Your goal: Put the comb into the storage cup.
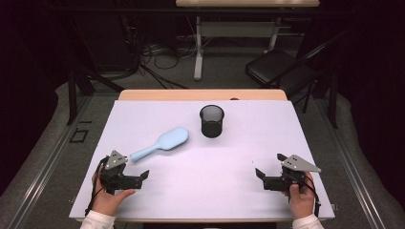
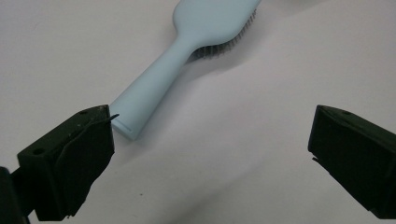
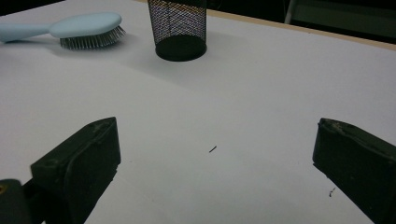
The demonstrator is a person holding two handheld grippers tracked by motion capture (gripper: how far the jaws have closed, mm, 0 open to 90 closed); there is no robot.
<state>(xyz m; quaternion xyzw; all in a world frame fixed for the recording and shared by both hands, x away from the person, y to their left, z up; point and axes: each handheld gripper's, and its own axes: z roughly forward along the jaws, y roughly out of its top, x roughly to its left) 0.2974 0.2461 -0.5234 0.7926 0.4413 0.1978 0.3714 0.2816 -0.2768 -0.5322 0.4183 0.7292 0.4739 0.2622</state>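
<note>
1. While both grippers sat low near the table's (image 1: 239, 200) front edge, L gripper (image 1: 136, 168) jaws gaped wide, empty, brush (image 1: 162, 143) handle tip just beside one jaw.
2. R gripper (image 1: 270, 167) jaws wide, empty, well apart from cup (image 1: 211, 120).

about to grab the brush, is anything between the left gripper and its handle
Nothing visible is in the way. The left gripper is open, and only bare white table lies between its jaws and the hairbrush. The handle end sits just beside one jaw. The mesh cup stands off to the side.
</note>
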